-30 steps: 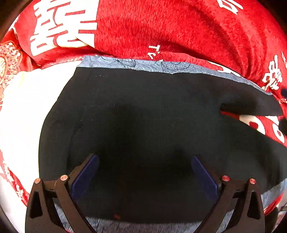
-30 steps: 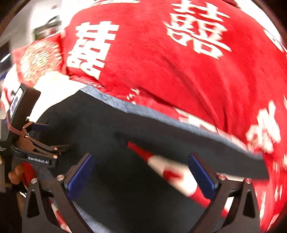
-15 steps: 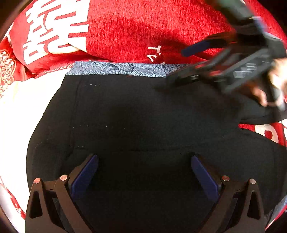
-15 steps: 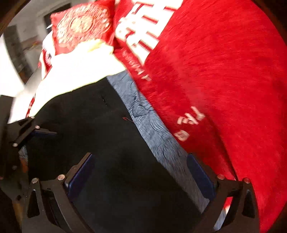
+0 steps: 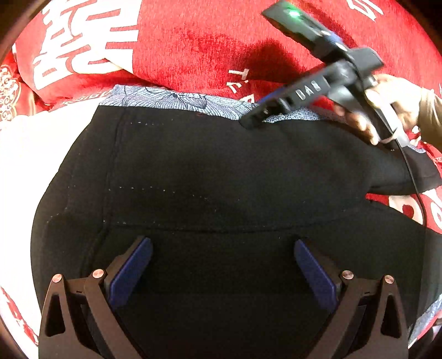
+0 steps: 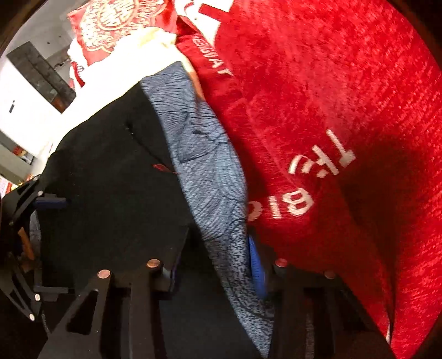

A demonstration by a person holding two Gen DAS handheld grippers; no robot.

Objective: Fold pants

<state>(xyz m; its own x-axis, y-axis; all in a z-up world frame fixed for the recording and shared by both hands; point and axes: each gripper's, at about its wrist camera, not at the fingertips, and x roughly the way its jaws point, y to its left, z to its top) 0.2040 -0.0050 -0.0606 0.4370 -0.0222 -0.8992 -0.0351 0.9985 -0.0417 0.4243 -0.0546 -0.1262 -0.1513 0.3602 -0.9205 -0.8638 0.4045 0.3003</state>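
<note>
Black pants with a blue-grey patterned lining lie spread on a red bedspread. My left gripper is open just above the near part of the pants and holds nothing. My right gripper has closed on the far edge of the pants, pinching the black cloth and the patterned lining between its fingers. It shows in the left wrist view at the far edge, held by a hand. The left gripper shows at the left edge of the right wrist view.
A red bedspread with white characters lies bunched behind the pants. White bedding lies to the left. A red embroidered cushion sits beyond it. A cable hangs from the right gripper over the pants.
My right gripper has swung over to the far edge of the pants and closed on the cloth and lining. My left gripper has stayed open, shifting slightly over the pants.
</note>
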